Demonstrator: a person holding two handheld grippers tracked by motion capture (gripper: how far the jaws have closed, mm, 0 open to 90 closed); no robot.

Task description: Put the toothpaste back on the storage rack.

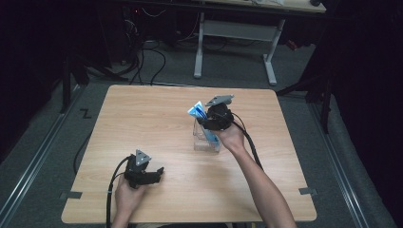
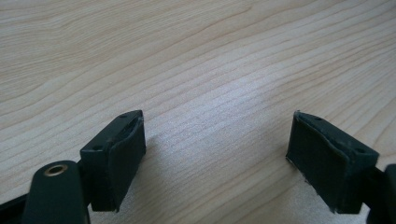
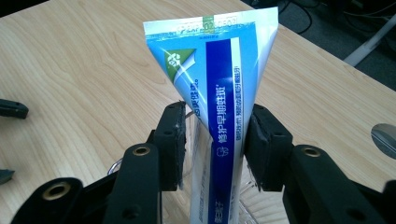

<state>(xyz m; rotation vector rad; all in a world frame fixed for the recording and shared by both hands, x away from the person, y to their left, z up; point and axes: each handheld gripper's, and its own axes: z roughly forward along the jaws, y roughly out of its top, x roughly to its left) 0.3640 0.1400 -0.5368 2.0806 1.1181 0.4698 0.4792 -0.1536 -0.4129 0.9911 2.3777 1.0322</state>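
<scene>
**Toothpaste tube held upright in the clear holder, release not yet made**

The right gripper [image 3: 212, 140] is clenched on a blue-and-white toothpaste tube [image 3: 224, 93]: in the right gripper view its two black jaws press on either side of the tube, below the flat crimped end, which points up. The tube runs down between the jaws into a clear plastic holder [image 1: 208, 138], whose transparent rim shows faintly behind and below the jaws. In the high view the right gripper [image 1: 216, 116] sits over that holder near the middle of the wooden table [image 1: 142, 118], with the tube's [image 1: 197, 112] crimped end sticking up and to the left of the gripper, and its lower part visible through the holder's wall.

The left gripper [image 2: 215, 154] is released, its jaws wide apart with nothing but bare wood grain between them. In the high view the left gripper [image 1: 142, 173] rests low on the table near the front edge, well apart from the holder.

Judging from this, the work of standing the tube in the holder looks mostly done: the tube is already inside, tilted a little. I cannot tell whether its cap end touches the bottom. What is left would be to settle it, open the jaws and draw the right gripper clear without tipping the light holder.
</scene>
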